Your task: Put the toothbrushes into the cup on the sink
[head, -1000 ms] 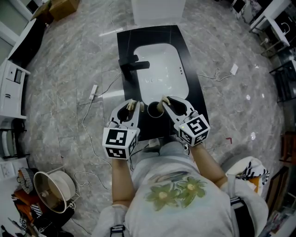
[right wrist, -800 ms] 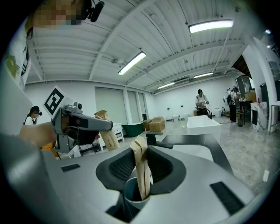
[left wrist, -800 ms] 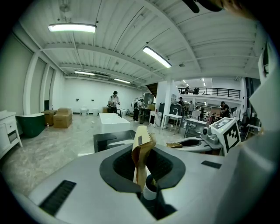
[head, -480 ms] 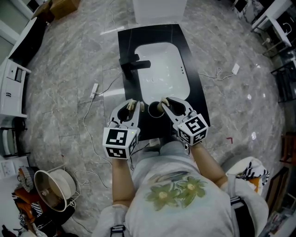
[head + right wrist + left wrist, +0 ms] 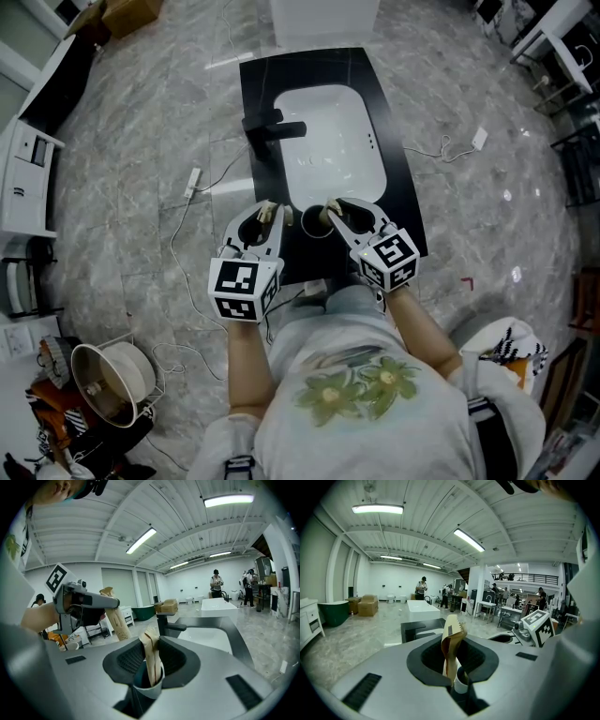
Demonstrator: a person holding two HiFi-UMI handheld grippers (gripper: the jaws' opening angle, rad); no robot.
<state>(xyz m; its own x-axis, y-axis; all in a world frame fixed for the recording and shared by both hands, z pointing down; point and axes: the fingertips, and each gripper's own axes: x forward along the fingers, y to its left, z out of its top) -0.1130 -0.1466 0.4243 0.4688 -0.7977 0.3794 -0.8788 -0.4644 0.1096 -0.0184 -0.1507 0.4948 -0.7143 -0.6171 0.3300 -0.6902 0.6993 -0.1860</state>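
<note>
Right gripper (image 5: 151,663) has dropped slightly, its pinched toothbrush (image 5: 150,644) now dipping into the cup (image 5: 146,689); looks ready to release. Left gripper (image 5: 453,670) unmoved, pinching second toothbrush (image 5: 451,643).

The cup (image 5: 314,223) stands on the black desk's (image 5: 398,187) near strip, hemmed between the left gripper (image 5: 266,214) and the right gripper (image 5: 331,208). A wrapped toothbrush (image 5: 151,656) pinched in the right fingers takes up part of its mouth, with dark room left beside it. The left fingers clamp a second wrapped toothbrush (image 5: 451,644) just beside the cup. Beyond, the white basin (image 5: 328,141) lies open, and a black faucet (image 5: 269,131) juts over its left rim.
</note>
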